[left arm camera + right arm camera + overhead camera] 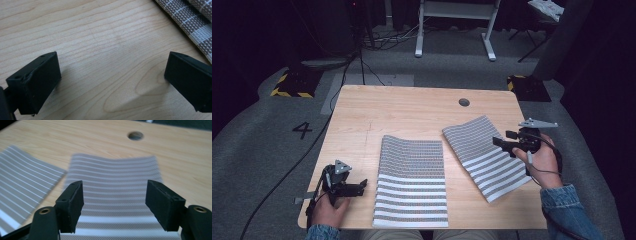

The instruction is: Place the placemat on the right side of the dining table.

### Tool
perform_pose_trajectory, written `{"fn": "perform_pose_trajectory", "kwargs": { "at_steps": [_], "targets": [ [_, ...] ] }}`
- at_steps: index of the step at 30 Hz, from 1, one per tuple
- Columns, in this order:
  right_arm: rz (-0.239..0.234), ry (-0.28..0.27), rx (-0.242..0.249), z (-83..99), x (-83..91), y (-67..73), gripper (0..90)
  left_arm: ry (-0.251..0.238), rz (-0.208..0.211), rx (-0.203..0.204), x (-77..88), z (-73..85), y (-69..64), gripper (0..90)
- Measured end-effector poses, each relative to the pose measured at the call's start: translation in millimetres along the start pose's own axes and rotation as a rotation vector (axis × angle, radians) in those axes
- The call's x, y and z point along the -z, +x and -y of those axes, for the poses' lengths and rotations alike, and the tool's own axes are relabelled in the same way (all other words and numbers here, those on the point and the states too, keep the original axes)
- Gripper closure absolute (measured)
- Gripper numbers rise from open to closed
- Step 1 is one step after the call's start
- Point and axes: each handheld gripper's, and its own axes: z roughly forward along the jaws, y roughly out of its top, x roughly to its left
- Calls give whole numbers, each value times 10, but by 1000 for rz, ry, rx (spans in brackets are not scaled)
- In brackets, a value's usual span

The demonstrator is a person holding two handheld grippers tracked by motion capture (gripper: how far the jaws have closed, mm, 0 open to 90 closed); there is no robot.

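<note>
Two grey woven placemats with white stripes lie flat on the wooden table [362, 107]. One placemat [412, 182] sits at the front middle. The other placemat [487, 155] lies angled at the right. My left gripper [362, 187] hovers low at the front left, open, just left of the middle placemat, whose edge [200, 27] shows at the upper right of the left gripper view above bare wood. My right gripper [499, 144] is open over the right placemat [115, 185], which spreads between and beyond its jaws. Nothing is held.
A round cable hole [464, 102] is in the table's far right part, also seen as the hole [135, 135] in the right gripper view. Beyond the table are grey floor, cables, a white desk frame [452, 30] and black-yellow striped blocks [292, 82].
</note>
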Motion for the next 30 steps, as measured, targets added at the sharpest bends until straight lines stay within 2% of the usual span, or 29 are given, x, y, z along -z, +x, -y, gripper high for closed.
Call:
{"fn": "perform_pose_trajectory", "kwargs": {
  "at_steps": [2,3,4,5,11,19,24,26,28,30],
  "targets": [
    [55,31,-29,176,15,-168,320,0,0,0,0,0,0,6],
    [55,31,-29,176,15,-168,320,0,0,0,0,0,0,6],
    [86,55,-40,299,7,-269,319,-1,-2,0,0,1,-1,6],
    [100,66,-46,361,-2,-313,319,-1,-2,0,0,1,-2,6],
    [139,134,-80,692,-71,-513,318,0,-6,0,2,4,-4,6],
    [156,182,-70,957,-151,-547,296,0,-6,0,2,4,-5,6],
    [196,178,-43,1000,-174,-517,277,-1,-6,1,1,4,-4,7],
    [196,175,-43,1005,-173,-510,283,-1,-6,0,2,4,-4,6],
    [197,173,-41,1009,-167,-500,309,-1,-5,1,2,4,-5,6],
    [185,174,-25,1000,-160,-465,423,0,-6,0,2,4,-4,7]
  ]
}}
